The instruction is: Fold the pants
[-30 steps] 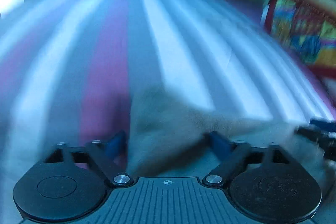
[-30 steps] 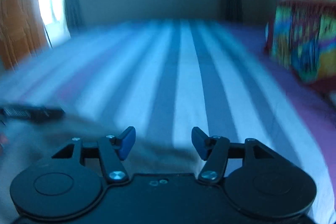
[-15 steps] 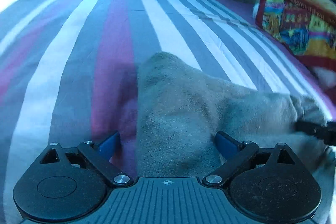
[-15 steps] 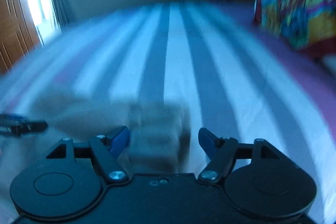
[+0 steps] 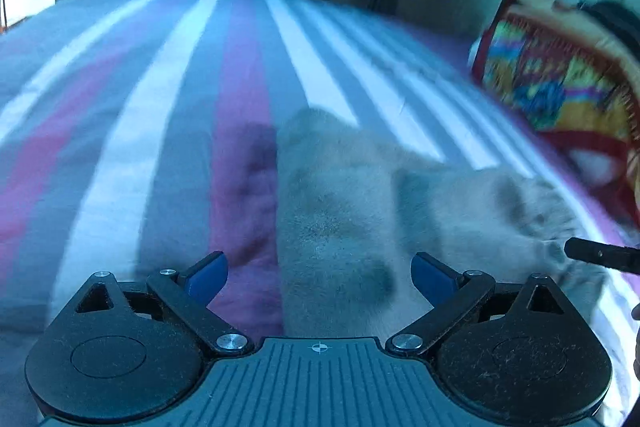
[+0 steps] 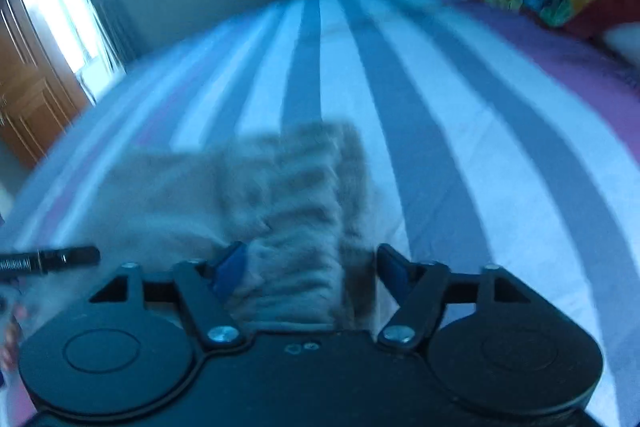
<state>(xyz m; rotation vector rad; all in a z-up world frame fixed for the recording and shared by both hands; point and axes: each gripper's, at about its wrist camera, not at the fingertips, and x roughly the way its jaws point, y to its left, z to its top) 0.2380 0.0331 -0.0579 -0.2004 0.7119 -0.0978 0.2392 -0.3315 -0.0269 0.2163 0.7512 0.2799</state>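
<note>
Pants (image 5: 352,211) lie bunched amid open striped bedspread (image 5: 132,131).

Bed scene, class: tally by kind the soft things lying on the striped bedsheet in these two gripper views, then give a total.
Grey pants: 1
Multicoloured patterned cushion: 1
Total: 2

Two close, downward-angled wrist views, sharing pants (image 5: 360,195) and striped bed (image 6: 440,107).
</note>
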